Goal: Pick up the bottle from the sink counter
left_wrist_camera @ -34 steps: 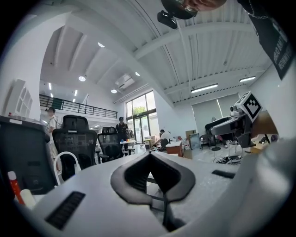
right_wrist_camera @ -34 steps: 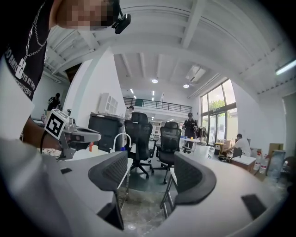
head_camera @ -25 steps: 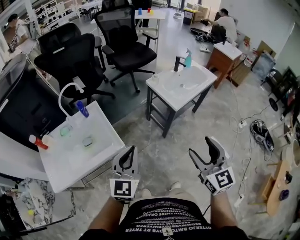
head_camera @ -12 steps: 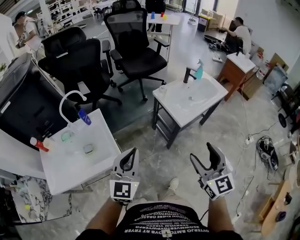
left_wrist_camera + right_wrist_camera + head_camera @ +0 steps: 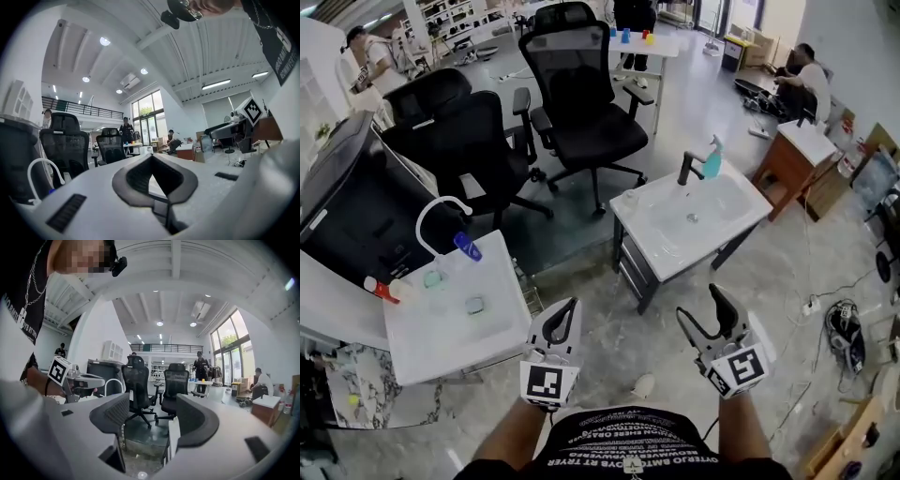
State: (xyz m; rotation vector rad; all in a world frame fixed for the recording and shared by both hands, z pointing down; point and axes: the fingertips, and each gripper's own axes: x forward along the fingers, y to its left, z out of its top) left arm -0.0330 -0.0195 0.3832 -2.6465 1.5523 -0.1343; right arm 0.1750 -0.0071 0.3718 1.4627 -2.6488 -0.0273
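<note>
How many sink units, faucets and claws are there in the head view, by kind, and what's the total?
Sink units: 2, one at left, one at right
Faucets: 2, a white one, a black one
Claws: 2, left claw, right claw
Total: 6

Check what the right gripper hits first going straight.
Probably the near corner of the white sink counter, framed by the open jaws of the right gripper; office chairs stand beyond. Depth unclear.
</note>
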